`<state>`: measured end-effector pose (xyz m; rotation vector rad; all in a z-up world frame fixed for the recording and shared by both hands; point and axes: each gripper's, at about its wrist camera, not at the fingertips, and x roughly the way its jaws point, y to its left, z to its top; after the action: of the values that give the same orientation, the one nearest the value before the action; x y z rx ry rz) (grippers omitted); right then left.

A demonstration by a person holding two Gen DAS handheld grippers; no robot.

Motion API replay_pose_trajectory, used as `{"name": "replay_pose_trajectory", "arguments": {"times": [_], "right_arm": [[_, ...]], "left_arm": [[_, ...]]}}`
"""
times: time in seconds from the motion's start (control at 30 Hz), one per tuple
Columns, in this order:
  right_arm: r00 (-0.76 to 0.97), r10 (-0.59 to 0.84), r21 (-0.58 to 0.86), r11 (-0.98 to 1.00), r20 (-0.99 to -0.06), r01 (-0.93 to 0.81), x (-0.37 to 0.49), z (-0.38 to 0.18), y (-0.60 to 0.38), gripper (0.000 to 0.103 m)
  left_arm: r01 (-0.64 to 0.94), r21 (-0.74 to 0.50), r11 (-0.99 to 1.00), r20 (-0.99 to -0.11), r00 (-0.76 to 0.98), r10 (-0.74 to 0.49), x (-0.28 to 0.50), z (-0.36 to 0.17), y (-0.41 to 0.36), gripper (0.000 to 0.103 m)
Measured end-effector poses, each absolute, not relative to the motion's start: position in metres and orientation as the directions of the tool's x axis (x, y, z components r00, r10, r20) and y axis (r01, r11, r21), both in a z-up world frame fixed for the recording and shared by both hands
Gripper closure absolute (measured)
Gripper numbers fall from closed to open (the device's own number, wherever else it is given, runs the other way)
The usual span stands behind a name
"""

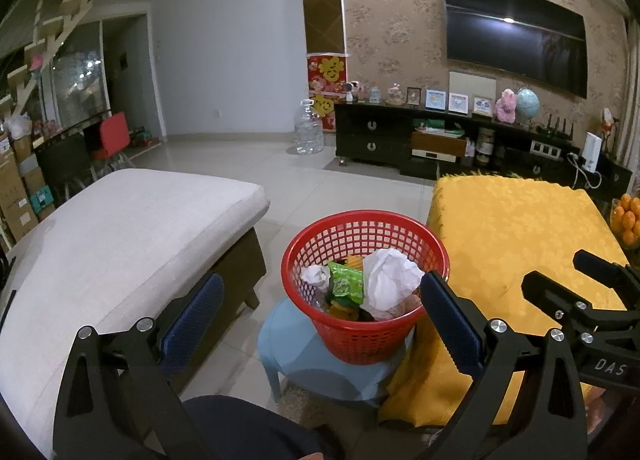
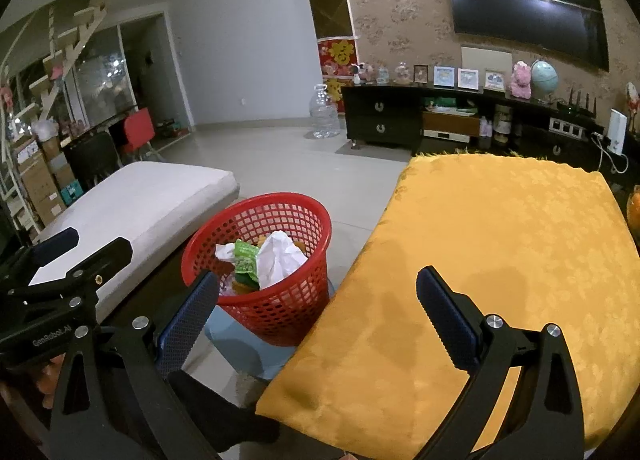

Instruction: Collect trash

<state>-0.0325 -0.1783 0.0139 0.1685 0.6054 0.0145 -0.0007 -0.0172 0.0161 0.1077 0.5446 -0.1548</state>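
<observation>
left gripper [image 1: 320,300] agape, right gripper [image 2: 316,300] agape, empty

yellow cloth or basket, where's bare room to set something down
The yellow cloth is bare from the basket side to the TV cabinet. The grey cushion is bare too. The red basket is crowded with tissue and wrappers.

Open air above red basket [image 1: 362,280], mouth unobstructed from overhead, though crumpled white paper [image 1: 390,280] and green packet [image 1: 346,284] fill the inside. Blocked at 9 o'clock by grey cushioned bench [image 1: 120,244], at 3 o'clock by yellow-covered table [image 1: 520,236]. Bare tiled floor [image 1: 304,184] free at 12 o'clock.
</observation>
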Motion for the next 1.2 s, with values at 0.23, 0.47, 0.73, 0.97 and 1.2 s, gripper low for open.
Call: {"name": "replay_pose_trajectory", "arguments": {"times": [0.23, 0.47, 0.73, 0.97, 1.2], "right_arm": [[0.822, 0.064, 0.163, 0.986, -0.566, 0.035, -0.0324, 0.0139, -0.1781, 0.007], [0.822, 0.070, 0.166, 0.986, -0.566, 0.030, -0.0336, 0.0159, -0.1771, 0.007], [0.821, 0.072, 0.165, 0.986, -0.566, 0.026, -0.0339, 0.0175, -0.1753, 0.007], [0.821, 0.073, 0.166, 0.986, -0.566, 0.027, -0.0342, 0.0177, -0.1749, 0.007], [0.821, 0.072, 0.165, 0.986, -0.566, 0.028, -0.0343, 0.0174, -0.1746, 0.007]], "left_arm": [[0.163, 0.056, 0.985, -0.527, 0.843, -0.110, -0.0017, 0.0149, -0.0138, 0.008], [0.162, 0.055, 0.985, -0.531, 0.840, -0.109, -0.0018, 0.0140, -0.0111, 0.008], [0.156, 0.053, 0.986, -0.531, 0.841, -0.104, -0.0024, 0.0137, -0.0084, 0.008], [0.156, 0.054, 0.986, -0.531, 0.841, -0.104, -0.0029, 0.0135, -0.0077, 0.008], [0.156, 0.053, 0.986, -0.530, 0.841, -0.105, -0.0021, 0.0138, -0.0079, 0.008]]}}
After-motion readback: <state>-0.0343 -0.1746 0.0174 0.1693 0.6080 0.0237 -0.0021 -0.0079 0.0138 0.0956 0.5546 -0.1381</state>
